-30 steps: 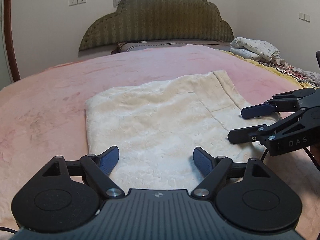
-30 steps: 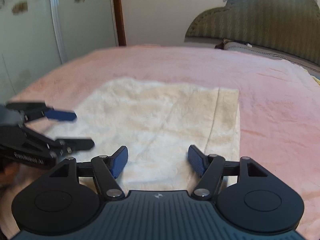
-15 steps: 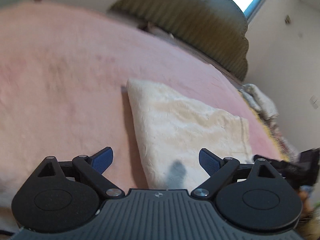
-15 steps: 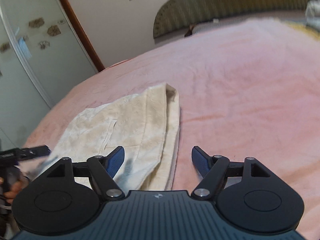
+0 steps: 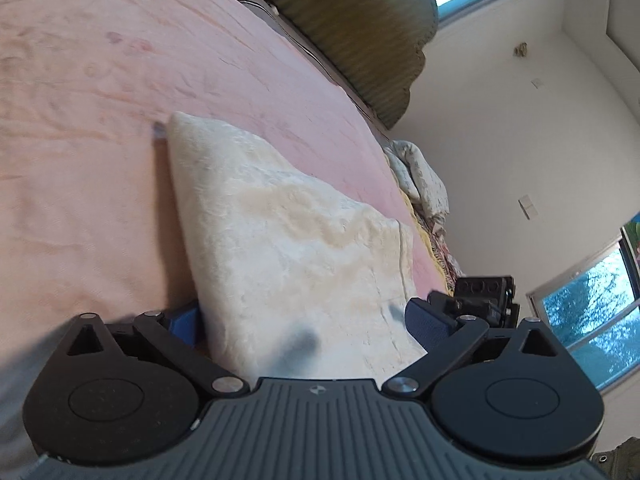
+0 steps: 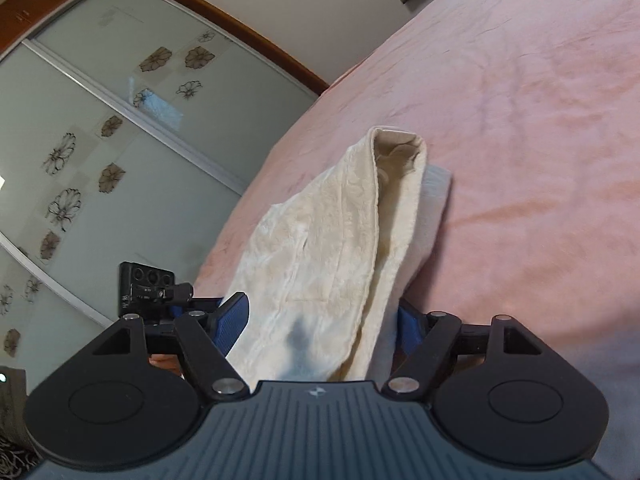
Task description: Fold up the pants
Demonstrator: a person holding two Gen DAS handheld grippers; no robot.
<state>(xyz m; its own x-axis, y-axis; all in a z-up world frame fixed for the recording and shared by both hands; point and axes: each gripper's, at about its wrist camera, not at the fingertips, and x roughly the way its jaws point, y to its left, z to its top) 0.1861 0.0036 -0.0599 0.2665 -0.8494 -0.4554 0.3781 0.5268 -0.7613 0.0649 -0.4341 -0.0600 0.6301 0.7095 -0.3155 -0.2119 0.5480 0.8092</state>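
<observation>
The cream folded pants (image 5: 288, 240) lie on the pink bedspread (image 5: 80, 160). My left gripper (image 5: 304, 320) is open and tilted, its jaws straddling the near left edge of the pants, one blue pad under the edge. My right gripper (image 6: 320, 320) is open too and straddles the near right edge of the pants (image 6: 340, 240), with the stacked layers between its blue pads. Each gripper shows at the edge of the other's view: the right one (image 5: 480, 300) and the left one (image 6: 152, 284).
A green padded headboard (image 5: 360, 28) stands at the far end of the bed. Crumpled bedding (image 5: 420, 176) lies at the bed's right side. A sliding wardrobe (image 6: 100, 140) with flower prints stands left of the bed. Windows (image 5: 592, 312) are on the right wall.
Both grippers have rolled outward and dropped low to the bed, moving apart to opposite near corners of the pants. Their open jaws now straddle the pants' edges.
</observation>
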